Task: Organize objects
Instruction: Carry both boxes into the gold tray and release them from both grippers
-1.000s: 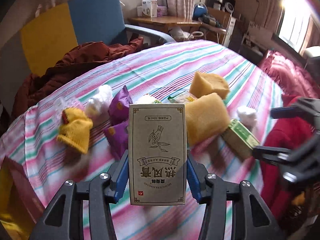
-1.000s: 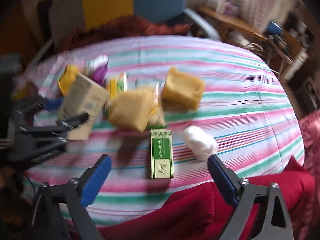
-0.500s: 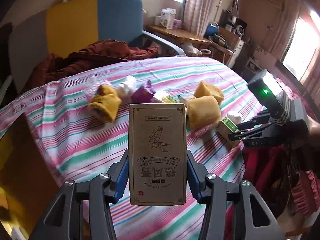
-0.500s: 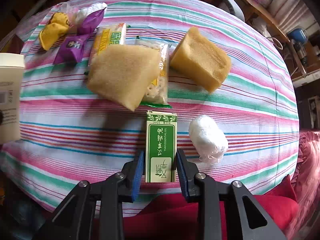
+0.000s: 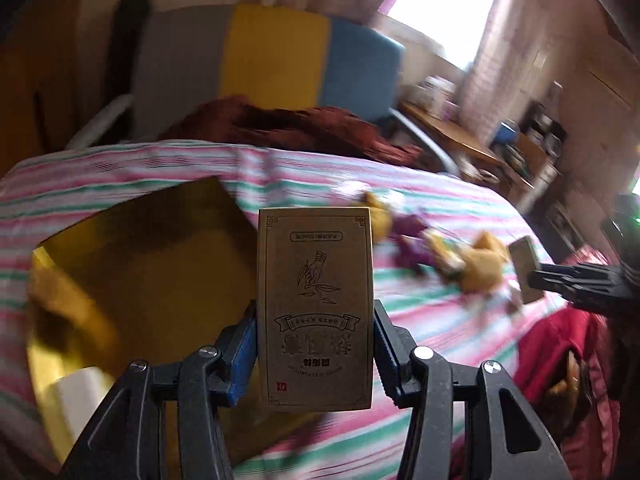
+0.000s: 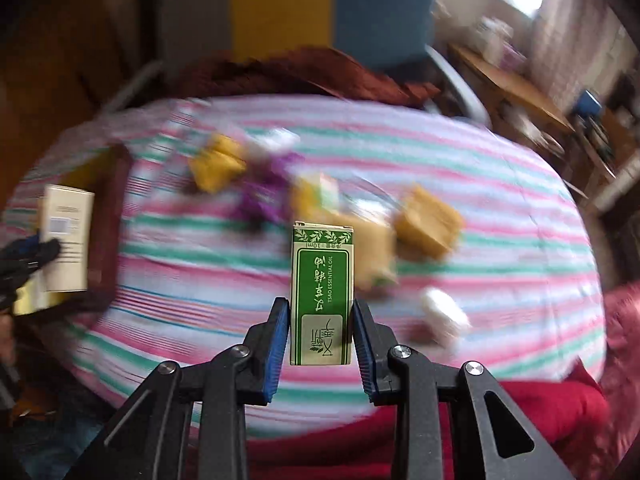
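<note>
Now that the right gripper (image 6: 320, 330) has lifted the green box (image 6: 322, 294) off the striped cloth (image 6: 500, 208), both jaws hold cartons. The left gripper (image 5: 314, 354), clamping the brown box (image 5: 315, 308), has swung over the yellow tray (image 5: 132, 264), so dropping off looks next.

Tabletop clutter (image 6: 256, 184) motion-smeared — unidentifiable, gold box (image 5: 132, 280) blurred, partly behind brown carton (image 5: 315, 308)

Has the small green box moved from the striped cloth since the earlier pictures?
Yes. The green box is lifted off the striped cloth, clamped in the right gripper.
</note>
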